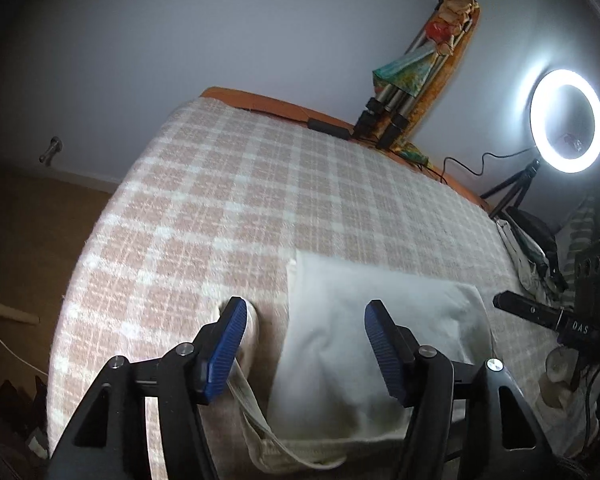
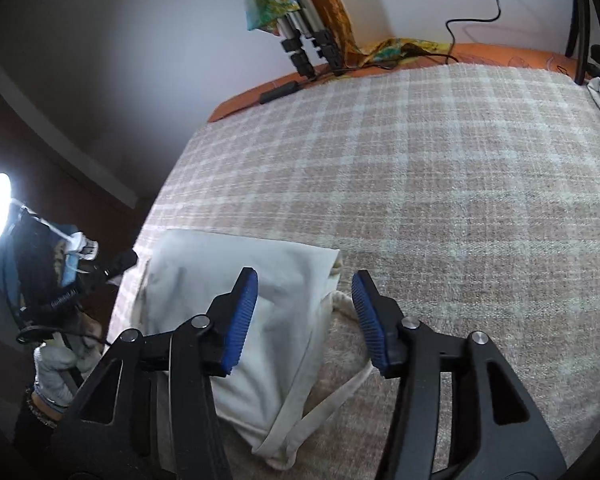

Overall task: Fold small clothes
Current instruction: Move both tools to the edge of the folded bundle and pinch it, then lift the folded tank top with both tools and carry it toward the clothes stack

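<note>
A small cream-white garment (image 1: 352,344) lies folded on the checked blanket (image 1: 260,184), with a strap loop trailing from its near end. My left gripper (image 1: 306,320) hovers just above its left part, jaws open and nothing between the blue pads (image 1: 226,348). In the right wrist view the same garment (image 2: 260,320) lies at lower left with its straps (image 2: 328,396) reaching right. My right gripper (image 2: 305,292) stands open over the garment's right edge, holding nothing. The other hand-held gripper (image 1: 540,312) shows at the left view's right edge.
The pink-and-white checked blanket (image 2: 440,184) covers a bed that drops off at the left. At the back stand tripod legs (image 1: 384,120) draped with colourful cloth, a black power brick and cables. A lit ring light (image 1: 566,120) stands right, beside piled clothing (image 1: 536,248). A gloved hand (image 2: 56,372) shows lower left.
</note>
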### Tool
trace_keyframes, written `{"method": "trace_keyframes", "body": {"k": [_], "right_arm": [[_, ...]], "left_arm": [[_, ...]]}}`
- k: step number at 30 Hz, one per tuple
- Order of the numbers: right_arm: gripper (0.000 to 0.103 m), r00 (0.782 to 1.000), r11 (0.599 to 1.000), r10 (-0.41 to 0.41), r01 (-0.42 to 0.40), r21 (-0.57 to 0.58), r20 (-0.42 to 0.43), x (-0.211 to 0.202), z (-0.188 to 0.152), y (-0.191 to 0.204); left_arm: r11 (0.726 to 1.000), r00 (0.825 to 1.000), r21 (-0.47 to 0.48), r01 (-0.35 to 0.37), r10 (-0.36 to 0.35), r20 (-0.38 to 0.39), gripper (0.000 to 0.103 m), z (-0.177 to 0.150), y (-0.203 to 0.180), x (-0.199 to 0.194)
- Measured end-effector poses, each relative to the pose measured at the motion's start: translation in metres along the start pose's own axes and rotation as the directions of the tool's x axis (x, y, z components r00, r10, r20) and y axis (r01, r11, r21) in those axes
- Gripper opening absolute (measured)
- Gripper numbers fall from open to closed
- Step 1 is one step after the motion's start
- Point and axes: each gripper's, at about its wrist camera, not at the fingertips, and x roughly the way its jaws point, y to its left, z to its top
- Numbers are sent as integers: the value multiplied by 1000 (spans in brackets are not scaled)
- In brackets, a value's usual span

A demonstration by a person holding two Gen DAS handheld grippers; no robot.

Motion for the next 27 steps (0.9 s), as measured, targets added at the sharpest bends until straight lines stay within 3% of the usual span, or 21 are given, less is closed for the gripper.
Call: {"method": "trace_keyframes", "body": {"k": [3,8,15,21,24,27], "right_arm": [[52,997,997,71,-71,33,-9,-2,-2,-8],[52,992,986,116,-111,125,-38,10,-6,-23],[52,986,970,161,-149,191,-50,22,-10,-37],[52,979,964,201,-193,181,-28,31,-10,-32],[52,971,955,238,-229,191,-26,39,-9,-29],[49,967,948,254,-245,200,-16,42,-9,-28]], "left_arm": [[998,997,-49,43,-46,-66,64,-19,3,1],[994,990,-100,40,-53,-131,64,-41,7,2],[988,989,-136,69,-86,-122,66,-48,10,-1],[964,981,-219,153,-175,-86,66,-47,21,-1],[951,976,-251,180,-205,-76,57,-48,27,-1],[961,979,-218,171,-191,-76,47,-48,24,1]]}}
